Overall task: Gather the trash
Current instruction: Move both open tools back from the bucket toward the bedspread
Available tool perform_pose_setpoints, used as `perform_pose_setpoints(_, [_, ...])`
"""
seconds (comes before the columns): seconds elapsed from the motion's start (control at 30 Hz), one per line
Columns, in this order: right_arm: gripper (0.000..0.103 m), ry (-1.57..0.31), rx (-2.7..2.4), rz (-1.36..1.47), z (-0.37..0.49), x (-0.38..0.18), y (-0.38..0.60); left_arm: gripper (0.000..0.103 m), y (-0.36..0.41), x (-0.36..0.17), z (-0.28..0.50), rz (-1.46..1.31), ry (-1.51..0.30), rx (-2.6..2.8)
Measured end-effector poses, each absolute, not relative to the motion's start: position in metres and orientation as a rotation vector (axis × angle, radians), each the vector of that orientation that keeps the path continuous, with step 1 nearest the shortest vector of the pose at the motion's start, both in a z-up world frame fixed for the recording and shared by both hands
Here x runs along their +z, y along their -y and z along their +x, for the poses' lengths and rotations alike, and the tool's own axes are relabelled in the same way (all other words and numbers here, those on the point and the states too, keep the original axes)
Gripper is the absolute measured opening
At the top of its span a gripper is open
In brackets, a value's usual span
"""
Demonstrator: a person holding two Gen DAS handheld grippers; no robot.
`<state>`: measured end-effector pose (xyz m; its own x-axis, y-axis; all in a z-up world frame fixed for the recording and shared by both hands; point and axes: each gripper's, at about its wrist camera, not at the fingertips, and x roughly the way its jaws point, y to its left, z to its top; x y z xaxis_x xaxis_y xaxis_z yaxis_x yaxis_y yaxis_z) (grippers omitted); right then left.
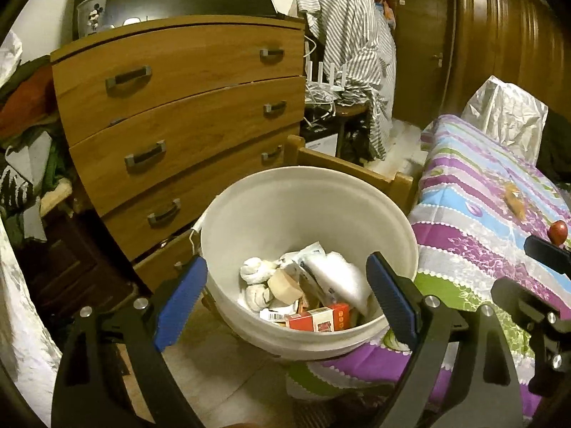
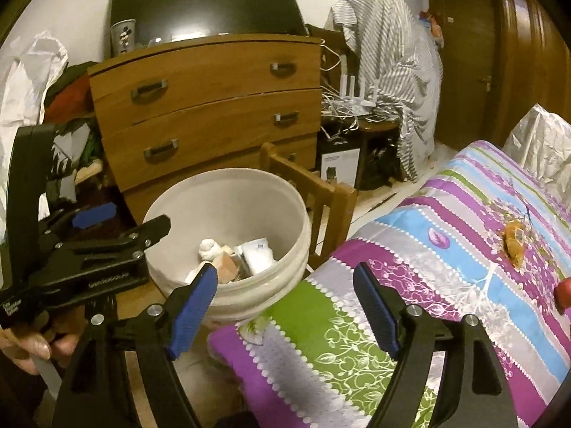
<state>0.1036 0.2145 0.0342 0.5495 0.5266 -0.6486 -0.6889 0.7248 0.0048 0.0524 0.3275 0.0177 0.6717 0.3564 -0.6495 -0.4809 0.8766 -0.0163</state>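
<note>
A white bucket (image 1: 285,207) stands on the floor beside the bed, holding crumpled white tissues (image 1: 255,271), a tape roll (image 1: 283,285), a red carton (image 1: 321,319) and other scraps. My left gripper (image 1: 287,296) hovers open above the bucket's near rim with nothing between its blue pads. In the right wrist view the bucket (image 2: 214,199) lies to the left. My right gripper (image 2: 285,306) is open and empty over the quilt's corner. An orange wrapper (image 2: 514,242) and a small red object (image 2: 564,292) lie on the bed further right. The left gripper (image 2: 128,219) shows at the left.
A wooden chest of drawers (image 1: 178,107) stands behind the bucket, and a wooden chair (image 2: 310,185) between the bucket and the bed. A floral striped quilt (image 2: 410,249) covers the bed, with a silver bag (image 1: 506,114) at its far end. Clothes heap (image 1: 28,107) at left.
</note>
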Motion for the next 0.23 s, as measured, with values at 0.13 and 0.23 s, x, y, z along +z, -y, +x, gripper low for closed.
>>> perform_pose_setpoints(0.13, [0.079,-0.681,0.749,-0.234,0.1061,0.0363,-0.2143,0.087,-0.3313,0.0188,0.0517,-0.202,-0.712,0.474])
perform_pose_setpoints(0.23, [0.079,-0.677,0.758,-0.224,0.1061,0.0391,-0.2158,0.089,-0.3293,0.0205,0.0482,-0.177,-0.708,0.497])
